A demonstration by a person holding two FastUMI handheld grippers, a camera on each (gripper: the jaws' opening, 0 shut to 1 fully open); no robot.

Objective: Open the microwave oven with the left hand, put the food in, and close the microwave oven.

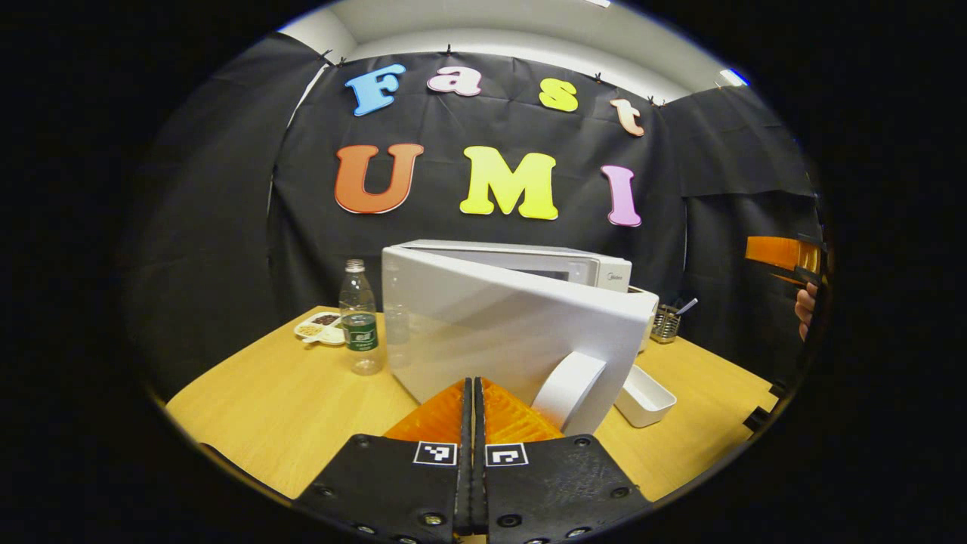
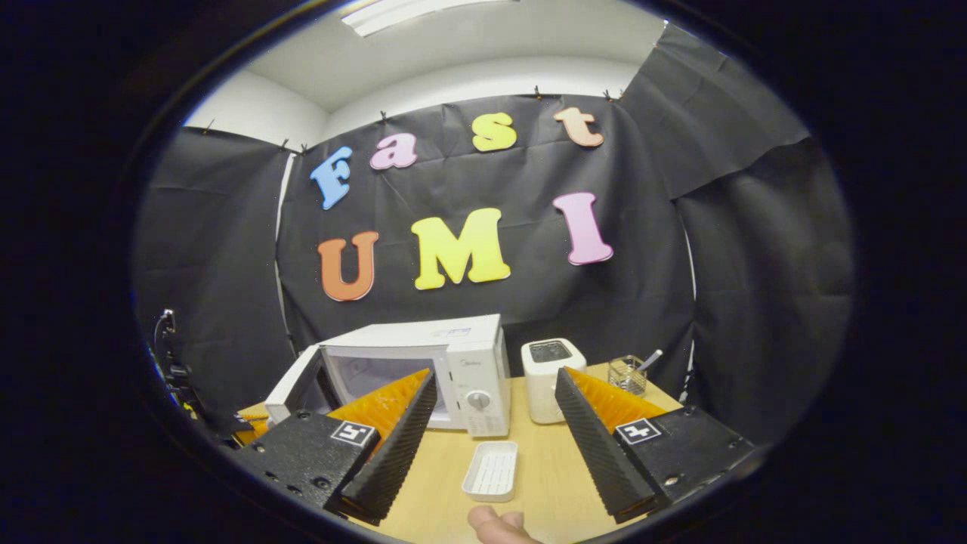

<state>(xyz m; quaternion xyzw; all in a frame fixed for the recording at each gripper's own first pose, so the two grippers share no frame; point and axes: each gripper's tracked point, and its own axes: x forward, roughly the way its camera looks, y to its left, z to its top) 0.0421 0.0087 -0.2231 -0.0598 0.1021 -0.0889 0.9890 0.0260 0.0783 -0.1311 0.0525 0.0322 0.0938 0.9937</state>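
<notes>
The white microwave (image 1: 574, 266) stands at the middle of the wooden table (image 1: 287, 408), and its door (image 1: 498, 332) hangs swung out toward me. My left gripper (image 1: 473, 384) is shut with nothing between its fingers, just left of the door's handle (image 1: 568, 393). A small plate of food (image 1: 320, 329) lies at the table's far left. In the right gripper view the microwave (image 2: 453, 340) shows its cavity (image 2: 370, 374) past the open door (image 2: 291, 389). My right gripper (image 2: 496, 376) is held open and empty above the table in front of it.
A clear water bottle (image 1: 360, 321) stands beside the plate. A white tray (image 2: 491, 470) lies in front of the microwave, with a white toaster (image 2: 551, 378) and a wire utensil holder (image 2: 627, 374) to its right. A hand (image 1: 805, 306) holds the other gripper at the far right.
</notes>
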